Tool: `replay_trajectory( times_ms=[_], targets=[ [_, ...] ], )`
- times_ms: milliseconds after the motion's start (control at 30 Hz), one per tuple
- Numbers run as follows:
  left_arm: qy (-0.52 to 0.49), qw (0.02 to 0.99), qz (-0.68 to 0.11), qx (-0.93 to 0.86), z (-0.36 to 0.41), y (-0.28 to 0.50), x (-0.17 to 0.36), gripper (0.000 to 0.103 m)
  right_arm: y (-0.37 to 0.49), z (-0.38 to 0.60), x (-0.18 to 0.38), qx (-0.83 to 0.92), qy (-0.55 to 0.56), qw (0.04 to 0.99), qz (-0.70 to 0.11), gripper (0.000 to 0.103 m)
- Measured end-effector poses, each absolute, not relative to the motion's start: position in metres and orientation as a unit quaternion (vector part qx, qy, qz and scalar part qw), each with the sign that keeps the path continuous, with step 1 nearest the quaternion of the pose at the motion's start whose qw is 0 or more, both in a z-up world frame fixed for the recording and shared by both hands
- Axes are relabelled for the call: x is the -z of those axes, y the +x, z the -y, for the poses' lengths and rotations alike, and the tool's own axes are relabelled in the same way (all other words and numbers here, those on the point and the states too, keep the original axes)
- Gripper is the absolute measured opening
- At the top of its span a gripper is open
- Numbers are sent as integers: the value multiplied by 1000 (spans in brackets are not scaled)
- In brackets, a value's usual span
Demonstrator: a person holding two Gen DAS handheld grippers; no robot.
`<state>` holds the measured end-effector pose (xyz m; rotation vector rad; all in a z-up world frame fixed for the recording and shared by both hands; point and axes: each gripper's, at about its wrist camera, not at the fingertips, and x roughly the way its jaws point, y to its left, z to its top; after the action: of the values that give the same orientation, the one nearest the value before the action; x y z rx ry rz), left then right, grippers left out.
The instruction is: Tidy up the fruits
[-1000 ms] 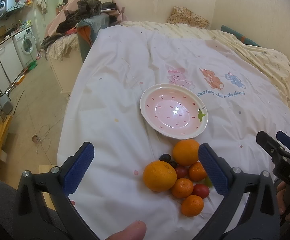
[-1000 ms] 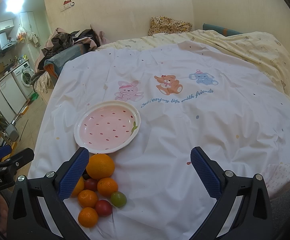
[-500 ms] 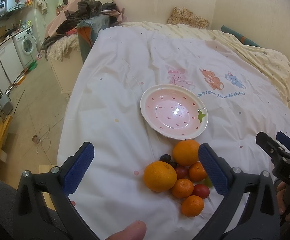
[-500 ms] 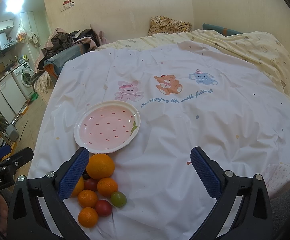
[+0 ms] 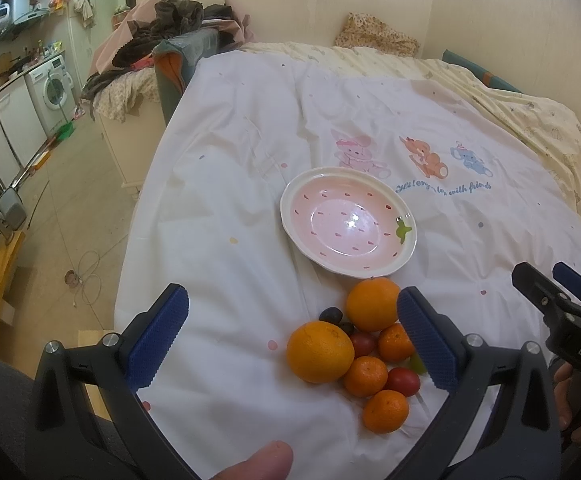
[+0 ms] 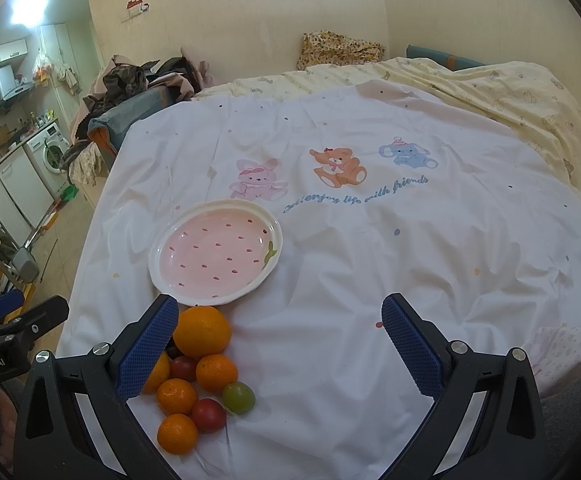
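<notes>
Fruits [image 6: 196,374], some perhaps behind tongs [image 6: 280,342]

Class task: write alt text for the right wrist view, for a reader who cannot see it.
An empty pink plate sits on a white sheet, with a pile of fruit just in front of it. The open right gripper frames the bottom, its left finger over the pile's edge.

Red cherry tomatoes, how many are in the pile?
2: one red tomato near the pile's front beside the green one, another mid-pile below the big orange. Others may be hidden.
</notes>
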<state>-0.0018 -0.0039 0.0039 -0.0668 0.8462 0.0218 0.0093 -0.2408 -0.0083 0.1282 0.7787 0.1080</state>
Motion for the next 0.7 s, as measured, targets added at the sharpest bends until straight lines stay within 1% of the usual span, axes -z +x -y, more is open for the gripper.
replay_trajectory(
  times_ms=[467,533,700],
  targets=[
    [-38,906,-422,-15,3,-1,0,103,12,239,17,-51,72,917,-388,103],
    [-35,901,-432,-16,2,1,0,103,13,241,18,-50,77,915,-393,103],
    [-29,863,-504,-20,-9,18,10,103,14,251,19,-41,91,909,-405,103]
  ],
)
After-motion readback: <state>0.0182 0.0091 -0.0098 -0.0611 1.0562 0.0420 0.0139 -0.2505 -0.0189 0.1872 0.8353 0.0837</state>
